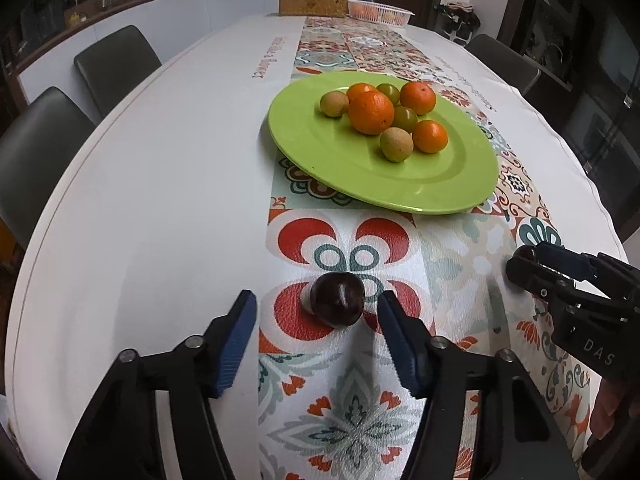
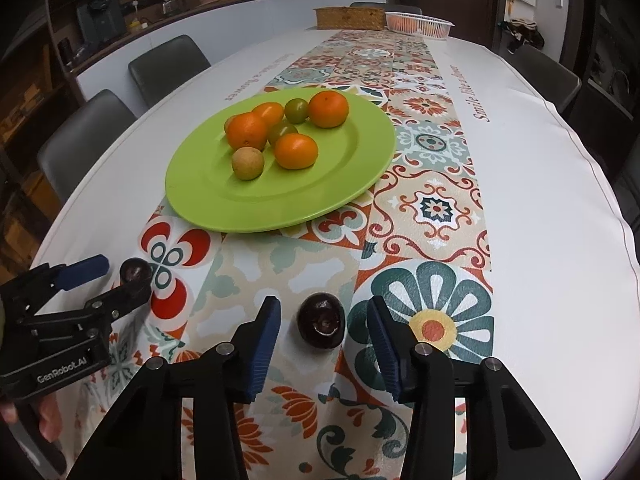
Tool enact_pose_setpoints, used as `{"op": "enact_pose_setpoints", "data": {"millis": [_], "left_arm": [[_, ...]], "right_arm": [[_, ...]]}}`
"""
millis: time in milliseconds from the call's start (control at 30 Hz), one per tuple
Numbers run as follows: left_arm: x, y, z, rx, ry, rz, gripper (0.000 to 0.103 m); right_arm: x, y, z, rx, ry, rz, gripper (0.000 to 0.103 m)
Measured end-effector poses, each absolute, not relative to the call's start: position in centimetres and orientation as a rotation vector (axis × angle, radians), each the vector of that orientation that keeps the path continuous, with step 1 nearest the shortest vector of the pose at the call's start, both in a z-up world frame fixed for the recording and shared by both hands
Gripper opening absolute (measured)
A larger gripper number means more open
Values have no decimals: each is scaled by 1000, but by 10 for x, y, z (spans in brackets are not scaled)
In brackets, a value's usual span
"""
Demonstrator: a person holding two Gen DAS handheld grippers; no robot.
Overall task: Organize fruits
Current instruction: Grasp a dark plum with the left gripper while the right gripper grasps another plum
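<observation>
Fruits sit in two places: most are piled on a green plate in the middle of the bench, and two dark plums lie loose on the patterned runner nearer to me.

On the plate I count four oranges, two yellow-brown round fruits and two small green ones, all clustered toward the far side of the plate and touching one another.

My left hand-held gripper points steeply down at one dark plum. Its blue pads are spread either side of the plum; the right pad is just beside the fruit, the left pad stands clearly apart, and neither presses on it. The plum rests on a red and white flower motif.

My right hand-held gripper is likewise spread around the second plum, which lies on the runner between the pads, with a gap showing on both sides.

Seen from the right wrist, the left hand-held gripper is at the lower left, with my fingers wrapped under its black body.

At the far end of the bench stand a wicker box and a white basket holding orange fruit. Grey chairs line the sides of the bench.
</observation>
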State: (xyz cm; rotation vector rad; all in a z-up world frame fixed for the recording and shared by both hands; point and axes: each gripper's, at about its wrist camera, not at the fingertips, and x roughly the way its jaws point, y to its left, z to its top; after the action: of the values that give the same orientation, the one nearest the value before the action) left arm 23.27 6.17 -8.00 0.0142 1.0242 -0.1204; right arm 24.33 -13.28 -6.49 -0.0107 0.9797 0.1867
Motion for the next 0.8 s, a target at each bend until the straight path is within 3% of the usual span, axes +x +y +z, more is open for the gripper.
{"op": "enact_pose_setpoints", "data": {"millis": [233, 367, 500, 800], "left_arm": [[234, 58, -82, 37, 1020, -117, 43], [235, 56, -82, 47, 1023, -129, 27], [234, 55, -81, 47, 1027, -137, 27], [213, 49, -67, 10, 990, -183, 27]], "right_arm": [[247, -136, -71, -2, 998, 183, 36], [247, -135, -71, -10, 989, 193, 31], [247, -134, -71, -13, 987, 206, 26], [237, -140, -59, 6, 964, 243, 26]]}}
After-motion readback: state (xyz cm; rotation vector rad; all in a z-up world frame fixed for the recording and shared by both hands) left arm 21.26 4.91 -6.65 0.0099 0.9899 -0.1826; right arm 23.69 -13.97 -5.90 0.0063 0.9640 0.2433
